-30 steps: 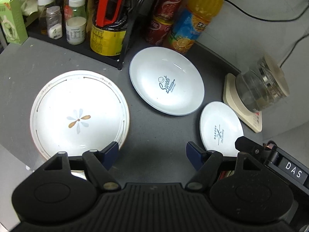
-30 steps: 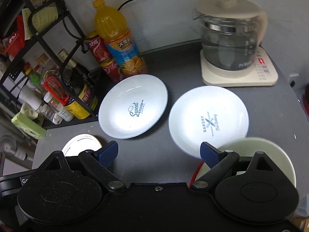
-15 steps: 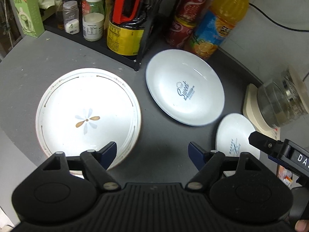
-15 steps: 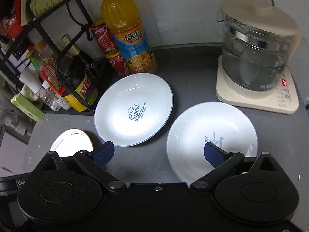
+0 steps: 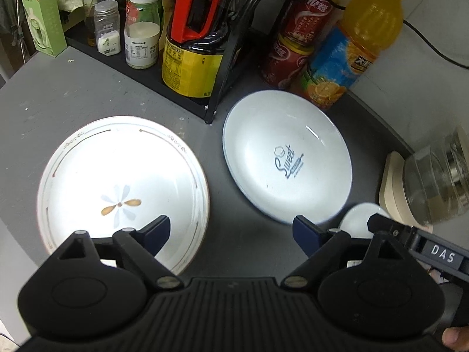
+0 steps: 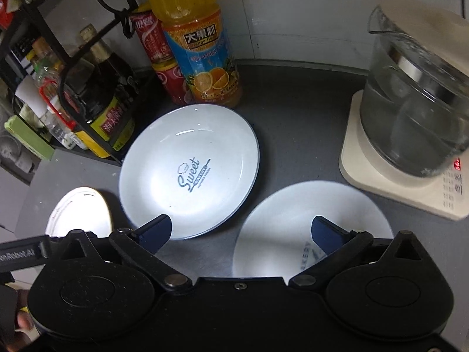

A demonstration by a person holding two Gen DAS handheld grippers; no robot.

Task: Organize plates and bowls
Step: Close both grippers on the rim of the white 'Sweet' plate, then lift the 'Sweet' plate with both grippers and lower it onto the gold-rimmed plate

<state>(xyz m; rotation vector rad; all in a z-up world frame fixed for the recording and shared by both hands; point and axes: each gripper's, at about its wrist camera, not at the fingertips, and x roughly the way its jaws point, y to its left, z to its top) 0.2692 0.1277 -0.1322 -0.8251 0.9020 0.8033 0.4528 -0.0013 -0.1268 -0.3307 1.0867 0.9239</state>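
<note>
Three white dishes lie on the grey counter. A flower-patterned plate sits at the left, and my left gripper hangs open just past its right rim, left fingertip over the plate. The "Sweet" plate lies in the middle. A smaller "Bakery" plate lies at the right, partly under my right gripper, which is open with its right fingertip above that plate. Neither gripper holds anything. The flower plate shows at the left of the right wrist view.
A black wire rack with jars and a soy sauce jug stands at the back left. Red cans and an orange juice bottle stand behind the Sweet plate. A glass kettle on a cream base occupies the right.
Both grippers have moved forward and lower toward the plates. The bowl at the right wrist view's lower right has dropped out of sight. Both stay open.
</note>
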